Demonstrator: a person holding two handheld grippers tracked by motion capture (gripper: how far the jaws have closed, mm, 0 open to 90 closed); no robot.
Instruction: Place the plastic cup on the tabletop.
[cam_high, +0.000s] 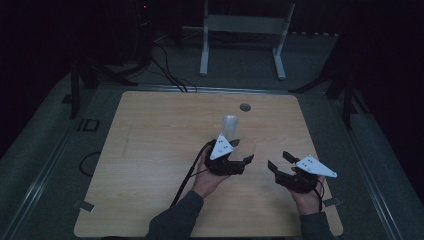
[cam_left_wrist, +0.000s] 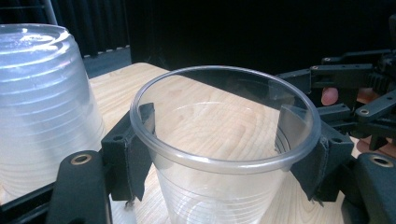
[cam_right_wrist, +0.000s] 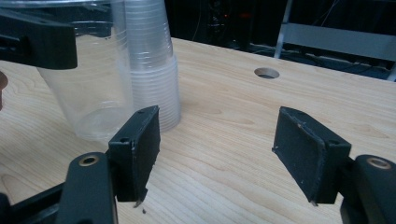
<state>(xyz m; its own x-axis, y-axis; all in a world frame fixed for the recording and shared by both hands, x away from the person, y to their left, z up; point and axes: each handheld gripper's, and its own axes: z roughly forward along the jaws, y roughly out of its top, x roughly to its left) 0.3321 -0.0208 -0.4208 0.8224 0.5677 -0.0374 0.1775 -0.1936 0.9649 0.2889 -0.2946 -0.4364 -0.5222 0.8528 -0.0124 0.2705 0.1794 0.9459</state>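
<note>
Left gripper (cam_high: 235, 150): held level above table (cam_high: 150, 150), fingers (cam_left_wrist: 133, 149) clamped on upright clear cup (cam_left_wrist: 224, 140) just beside inverted cup stack (cam_high: 229, 126). Right gripper (cam_high: 280, 162): low near table's right edge, fingers (cam_right_wrist: 140, 140) wide apart, holding nothing.
</note>
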